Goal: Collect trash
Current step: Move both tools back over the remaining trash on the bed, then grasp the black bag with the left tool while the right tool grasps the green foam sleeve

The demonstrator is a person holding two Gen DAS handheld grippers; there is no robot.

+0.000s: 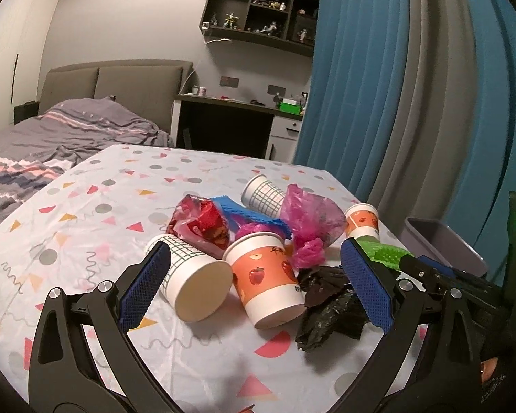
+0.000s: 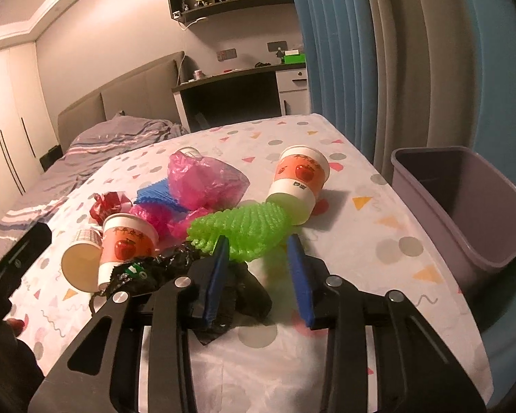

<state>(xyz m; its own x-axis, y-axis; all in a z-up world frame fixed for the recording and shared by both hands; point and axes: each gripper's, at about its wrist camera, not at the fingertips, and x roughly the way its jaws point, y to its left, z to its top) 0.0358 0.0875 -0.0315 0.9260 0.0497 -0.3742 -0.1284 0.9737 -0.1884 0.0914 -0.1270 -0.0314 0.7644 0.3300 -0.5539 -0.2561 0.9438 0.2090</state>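
Observation:
Trash lies heaped on the patterned tablecloth. My left gripper is open and wide, with a tipped grid cup against its left finger and an apple-print cup between the fingers, neither gripped. A black bag lies by its right finger. My right gripper is closed on a green foam net, both blue pads at its sides. Behind the net lies a second apple-print cup on its side. A pink bag, a blue foam net and a red wrapper fill the middle.
A grey-purple bin stands off the table's right edge, open and looking empty. Blue and grey curtains hang behind it. A bed and a desk lie beyond the table's far edge. Another grid cup lies at the back of the heap.

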